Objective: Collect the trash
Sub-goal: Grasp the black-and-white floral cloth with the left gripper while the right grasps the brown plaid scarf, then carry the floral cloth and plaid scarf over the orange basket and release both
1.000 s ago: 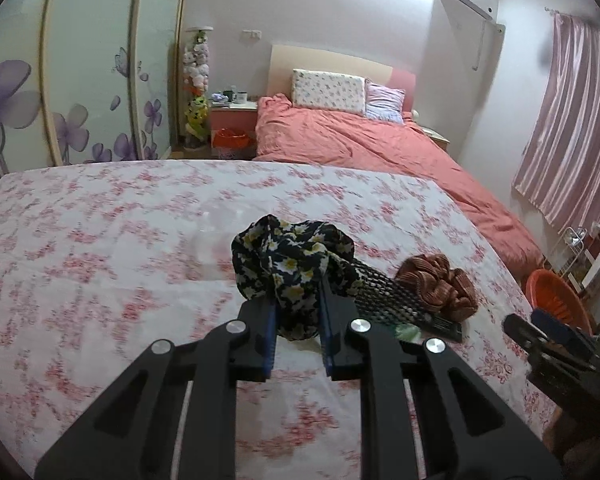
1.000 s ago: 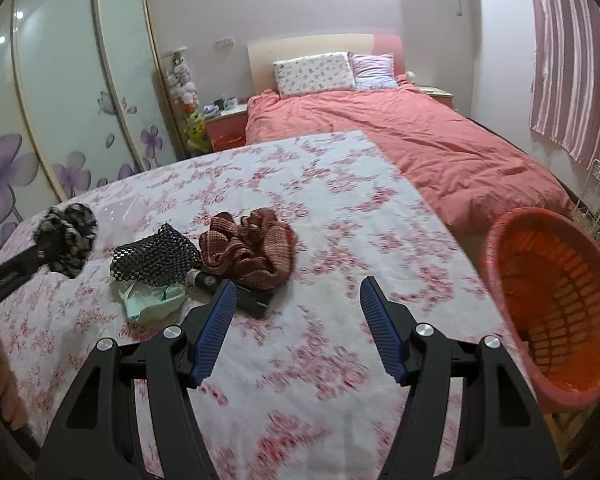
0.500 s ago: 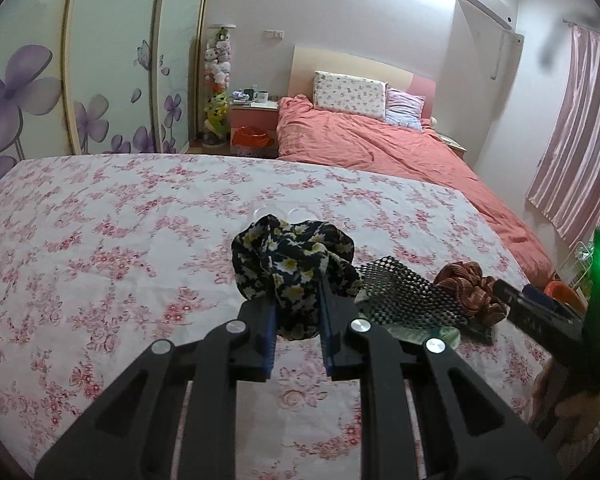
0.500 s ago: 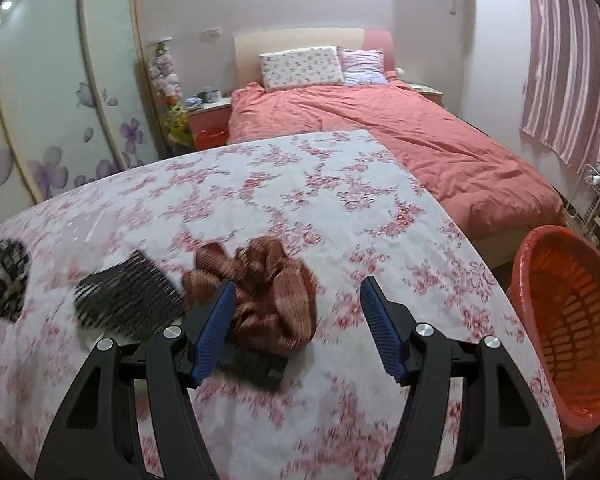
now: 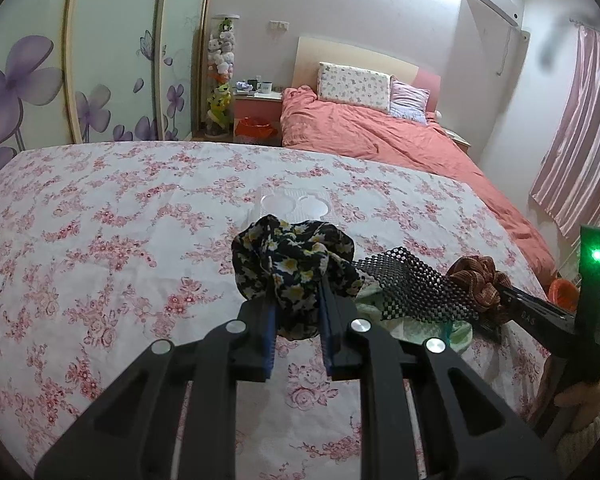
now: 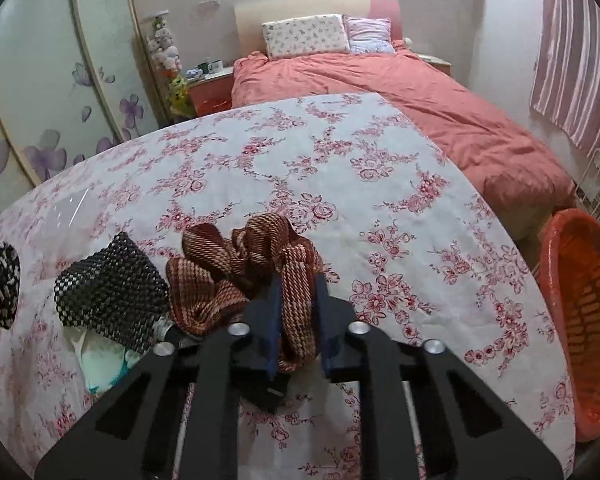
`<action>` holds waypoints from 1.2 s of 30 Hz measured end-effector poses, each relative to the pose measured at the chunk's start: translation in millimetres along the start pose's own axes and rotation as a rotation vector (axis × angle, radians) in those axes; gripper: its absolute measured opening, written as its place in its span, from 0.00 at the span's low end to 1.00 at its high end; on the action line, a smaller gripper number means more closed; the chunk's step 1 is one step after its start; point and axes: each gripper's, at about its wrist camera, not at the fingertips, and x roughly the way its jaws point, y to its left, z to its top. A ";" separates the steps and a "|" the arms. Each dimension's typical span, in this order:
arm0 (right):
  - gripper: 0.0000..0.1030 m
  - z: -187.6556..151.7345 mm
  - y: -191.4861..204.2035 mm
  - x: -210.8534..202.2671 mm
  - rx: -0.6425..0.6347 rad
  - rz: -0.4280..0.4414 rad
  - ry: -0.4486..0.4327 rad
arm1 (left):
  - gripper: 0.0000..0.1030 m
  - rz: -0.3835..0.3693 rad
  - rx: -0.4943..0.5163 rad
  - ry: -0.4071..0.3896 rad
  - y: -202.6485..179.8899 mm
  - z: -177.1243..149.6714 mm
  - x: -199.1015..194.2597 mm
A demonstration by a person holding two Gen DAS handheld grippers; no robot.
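My left gripper [image 5: 297, 312] is shut on a black scrunchie with yellow flowers [image 5: 296, 256], held just above the floral sheet. In the right wrist view my right gripper [image 6: 297, 308] is closing its jaws on a brown checked scrunchie [image 6: 252, 268], with the cloth pressed between the pads. The same brown scrunchie [image 5: 478, 284] shows at the right of the left wrist view. Beside it lie a black mesh piece [image 6: 112, 292] and a pale green wrapper [image 6: 100, 364]. A dark object [image 6: 274, 394] lies under the brown scrunchie.
An orange basket [image 6: 580, 312] stands on the floor past the bed's right edge. A clear plastic tray [image 5: 296, 204] lies on the sheet beyond the flowered scrunchie. A second bed with a coral quilt [image 6: 400, 92] lies behind; wardrobe doors stand to the left.
My right gripper moved left over the brown scrunchie and its jaws went from wide apart to closed on the cloth. The left gripper kept its hold on the flowered scrunchie.
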 end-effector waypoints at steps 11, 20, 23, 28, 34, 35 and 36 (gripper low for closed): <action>0.09 3.8 -36.6 -60.3 0.071 -0.020 -0.180 | 0.18 -0.033 0.025 -0.021 -20.3 -1.4 -17.3; 0.09 0.4 -68.1 -109.0 0.104 -0.069 -0.305 | 0.18 -0.105 0.082 -0.030 -60.1 -6.5 -33.3; 0.09 -1.5 -75.0 -119.2 0.114 -0.085 -0.330 | 0.18 -0.137 0.102 -0.036 -77.1 -8.1 -39.7; 0.09 -7.7 -87.4 -139.1 0.118 -0.137 -0.388 | 0.18 -0.203 0.134 -0.039 -111.0 -11.1 -49.9; 0.09 -14.9 -109.6 -158.3 0.154 -0.180 -0.439 | 0.18 -0.285 0.179 -0.037 -152.8 -15.3 -58.9; 0.09 -15.7 -114.0 -161.2 0.163 -0.186 -0.447 | 0.18 -0.300 0.187 -0.036 -160.8 -16.1 -60.2; 0.09 -17.6 -115.9 -162.7 0.168 -0.190 -0.451 | 0.18 -0.316 0.195 -0.036 -169.0 -17.0 -61.9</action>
